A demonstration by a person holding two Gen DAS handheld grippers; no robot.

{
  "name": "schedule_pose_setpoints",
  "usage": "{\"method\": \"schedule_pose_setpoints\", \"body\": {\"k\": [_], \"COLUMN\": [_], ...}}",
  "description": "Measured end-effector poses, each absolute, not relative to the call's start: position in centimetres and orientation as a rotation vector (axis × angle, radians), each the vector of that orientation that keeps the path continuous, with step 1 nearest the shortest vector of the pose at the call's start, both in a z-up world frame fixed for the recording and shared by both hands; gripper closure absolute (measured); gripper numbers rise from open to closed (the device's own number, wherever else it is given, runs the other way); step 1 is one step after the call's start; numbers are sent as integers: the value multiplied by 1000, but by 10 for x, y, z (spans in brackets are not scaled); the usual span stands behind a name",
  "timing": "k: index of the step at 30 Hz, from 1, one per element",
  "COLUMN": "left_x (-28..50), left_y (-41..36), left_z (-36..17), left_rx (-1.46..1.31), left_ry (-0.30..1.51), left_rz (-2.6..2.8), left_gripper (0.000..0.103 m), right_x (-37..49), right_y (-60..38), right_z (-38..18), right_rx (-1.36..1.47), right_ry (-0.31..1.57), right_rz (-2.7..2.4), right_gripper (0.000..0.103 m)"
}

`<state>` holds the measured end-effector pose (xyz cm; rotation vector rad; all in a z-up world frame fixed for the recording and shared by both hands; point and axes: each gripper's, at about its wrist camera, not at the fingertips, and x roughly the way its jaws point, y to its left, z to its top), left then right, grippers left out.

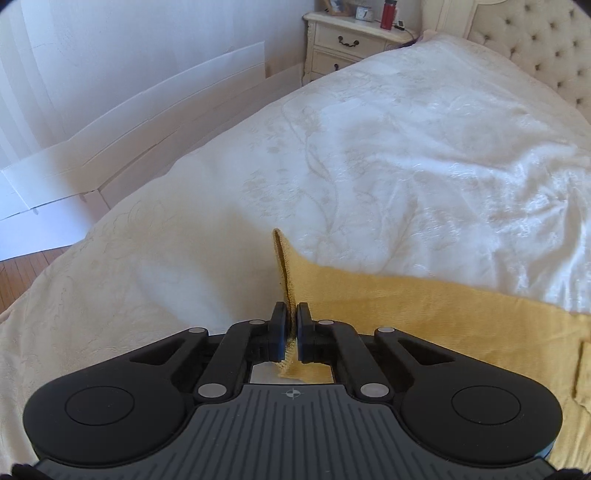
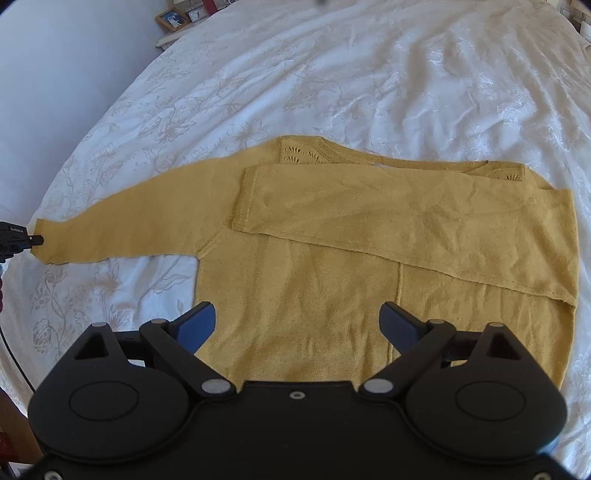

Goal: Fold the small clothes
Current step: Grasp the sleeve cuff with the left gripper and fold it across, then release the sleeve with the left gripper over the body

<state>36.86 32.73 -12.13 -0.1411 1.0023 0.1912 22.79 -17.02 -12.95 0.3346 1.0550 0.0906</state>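
Your yellow sweater (image 2: 332, 266) lies flat on the bed (image 2: 369, 74), near the nightstand (image 1: 351, 40). Your left hand-held gripper (image 1: 291, 328) pinches its sleeve cuff (image 1: 286, 266); your right hand-held gripper (image 2: 297, 326) hovers spread above its hem.

Ahead of the left gripper (image 1: 291, 325): open bedspread (image 1: 406, 155) all the way up, no objects on it. Only thing in the path is the sleeve cuff (image 1: 282, 266) standing up as a thin ridge right at the fingertips. Far ahead-left, nightstand (image 1: 351, 40) with a red bottle (image 1: 388, 14) and frames, hard against the bed edge. Far ahead-right, the tufted headboard (image 1: 535, 48) closes that side. Left of it, bed drops off to white panels (image 1: 147, 110) along the wall.

Right gripper (image 2: 297, 326), jaws wide: sweater (image 2: 332, 295) lies flat below and ahead, folded sleeve (image 2: 424, 218) adds a low layer ahead-right. Bare bedspread beyond and to its right
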Motion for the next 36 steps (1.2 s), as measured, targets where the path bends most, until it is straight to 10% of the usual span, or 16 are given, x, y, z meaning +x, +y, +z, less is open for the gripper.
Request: {"method": "schedule_pose_setpoints", "body": {"k": [14, 30, 36], "left_x": [339, 304, 283], "left_y": [106, -143, -142], "left_z": [-26, -88, -97], "left_rx": [-98, -34, 61], "left_ry": [831, 957, 951], "left_rz": [-170, -552, -557], "left_gripper": [99, 96, 73], "right_x": [179, 132, 145], "right_y": [-248, -339, -343], "right_z": [-151, -162, -165], "right_rx": [400, 462, 475], "right_ry": [1031, 1014, 1008], "right_rz": [136, 6, -32], "right_gripper": [7, 7, 7]}}
